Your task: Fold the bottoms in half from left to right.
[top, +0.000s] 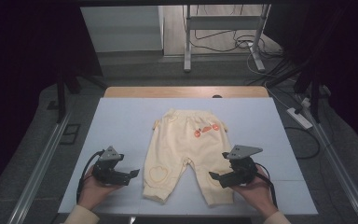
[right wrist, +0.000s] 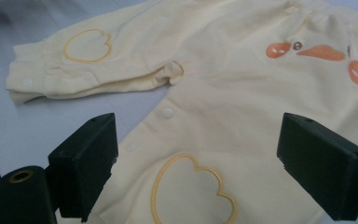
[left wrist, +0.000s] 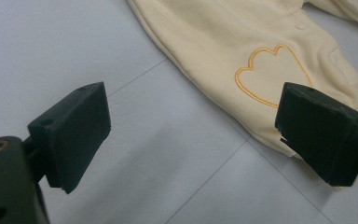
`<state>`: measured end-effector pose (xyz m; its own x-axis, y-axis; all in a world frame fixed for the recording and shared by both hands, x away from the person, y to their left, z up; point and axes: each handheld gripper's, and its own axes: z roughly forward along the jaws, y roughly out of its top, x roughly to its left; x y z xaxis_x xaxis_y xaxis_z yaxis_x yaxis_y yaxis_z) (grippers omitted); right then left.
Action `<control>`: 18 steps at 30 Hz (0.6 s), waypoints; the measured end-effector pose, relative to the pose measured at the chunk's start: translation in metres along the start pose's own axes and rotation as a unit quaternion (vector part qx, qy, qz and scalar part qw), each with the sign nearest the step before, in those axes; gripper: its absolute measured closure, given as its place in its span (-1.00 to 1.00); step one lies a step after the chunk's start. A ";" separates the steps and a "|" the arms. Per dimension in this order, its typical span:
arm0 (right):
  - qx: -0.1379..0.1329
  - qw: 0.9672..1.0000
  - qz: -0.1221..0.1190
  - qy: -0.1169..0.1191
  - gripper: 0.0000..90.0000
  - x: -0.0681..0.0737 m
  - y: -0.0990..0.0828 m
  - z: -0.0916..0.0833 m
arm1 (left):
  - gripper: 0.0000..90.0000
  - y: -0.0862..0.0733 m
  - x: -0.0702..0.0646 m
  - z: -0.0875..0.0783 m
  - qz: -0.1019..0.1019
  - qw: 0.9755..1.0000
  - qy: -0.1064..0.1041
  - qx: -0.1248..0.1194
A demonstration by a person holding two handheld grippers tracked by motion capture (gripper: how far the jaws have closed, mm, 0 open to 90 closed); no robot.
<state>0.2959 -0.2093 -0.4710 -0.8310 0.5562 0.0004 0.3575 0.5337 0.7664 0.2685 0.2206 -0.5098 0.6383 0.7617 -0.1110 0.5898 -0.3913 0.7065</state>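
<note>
1. Pale blue-white sheeting covers the tabletop (top: pixel 121 116), smooth and matte, with thin straight seam lines crossing it; a strip of bare wood shows at the far edge, and beyond it lie a grey floor, loose cables and a metal stand.
2. No brand, label or readable writing shows on anything; the only markings are decorations on the garment.
3. At the left of the high view, the left gripper (top: pixel 131 175) rests in the person's left hand (top: pixel 93 189) on the tabletop, just beside the garment's left leg. Its blocky black jaws stand wide apart with nothing between them; in the left gripper view they frame bare tabletop and the cuff end of that leg.
4. Between the two grippers lie the baby trousers (top: pixel 186 144), flat and face up at the middle of the tabletop. Their long axis runs away from the person: waistband at the far end, both cuffed legs pointing back toward the near edge and splaying slightly.
5. The trousers are soft cream knit with ribbed cuffs, a row of snap buttons along the inner legs, an orange-outlined heart shape stitched on each knee, and orange patches near the waist.
6. At the right, the right gripper (top: pixel 214 177), held in the person's right hand (top: pixel 256 189), sits over the right leg, jaws spread wide and gripping nothing.
</note>
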 end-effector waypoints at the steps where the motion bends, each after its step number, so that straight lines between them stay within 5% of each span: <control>1: 0.000 1.000 -0.002 0.003 -0.72 0.002 0.002 0.002 | -0.77 0.000 0.000 0.000 0.000 1.000 0.000 0.000; 18: 0.010 0.999 -0.027 0.031 -0.72 0.022 0.020 0.029 | -0.77 0.000 0.001 0.001 -0.001 1.000 0.000 0.000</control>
<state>0.2973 -0.1675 -0.4745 -0.8742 0.4856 -0.0010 0.3186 0.5750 0.7536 0.2694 0.2206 -0.5100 0.6372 0.7624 -0.1126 0.5911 -0.3897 0.7063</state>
